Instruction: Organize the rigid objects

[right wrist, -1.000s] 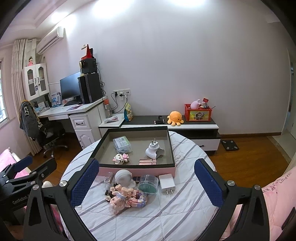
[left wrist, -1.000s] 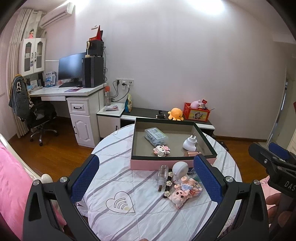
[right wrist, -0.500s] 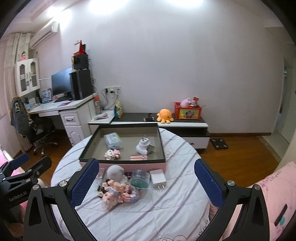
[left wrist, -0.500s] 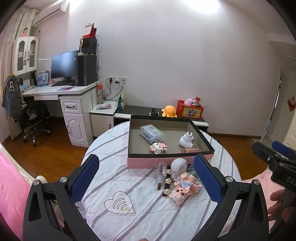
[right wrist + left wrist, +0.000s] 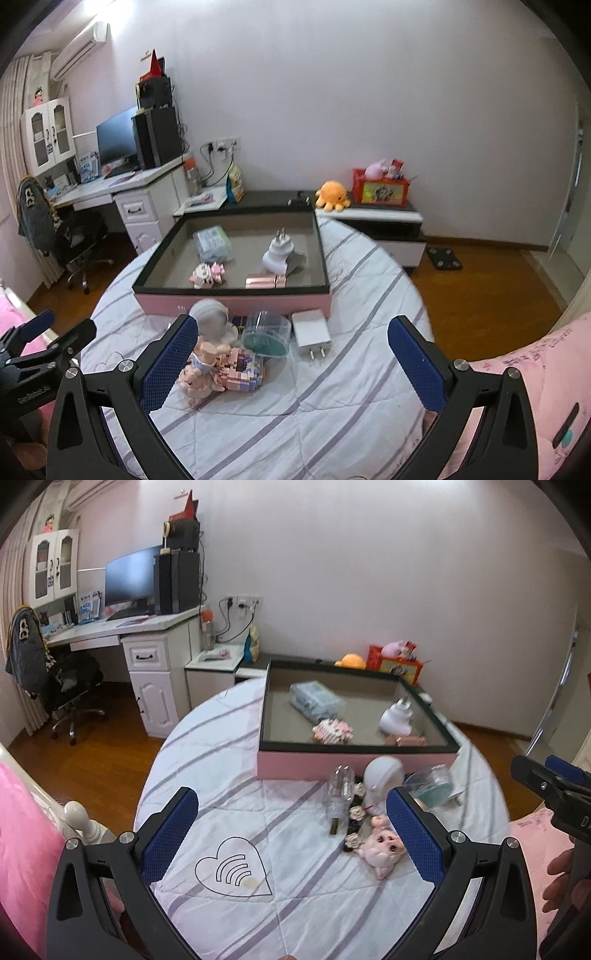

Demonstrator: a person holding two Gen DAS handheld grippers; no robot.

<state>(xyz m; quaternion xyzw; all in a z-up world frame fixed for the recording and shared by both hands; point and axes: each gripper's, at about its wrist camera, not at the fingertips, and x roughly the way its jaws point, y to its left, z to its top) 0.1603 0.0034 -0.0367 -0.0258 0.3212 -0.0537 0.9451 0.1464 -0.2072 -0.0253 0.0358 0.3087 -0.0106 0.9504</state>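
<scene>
Right wrist: bare cloth (image 5: 295, 417) between spread tongs (image 5: 293, 365).

Worktop (image 5: 332, 406) covered in quilted striped cloth, matt; box (image 5: 236, 301) of smooth pink card with matt grey lining; charger (image 5: 310, 330) glossy white plastic; round container (image 5: 267, 330) clear plastic; floor (image 5: 491, 295) polished wood.

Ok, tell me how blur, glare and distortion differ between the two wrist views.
Left wrist view: motion blur smears the tray and its contents, while the left gripper stays sharp. Right wrist view: much crisper, the charger reads cleanly between the open fingers of the right gripper; ceiling light glares at top left. Both views: fisheye bends the walls, corners vignetted black.
</scene>
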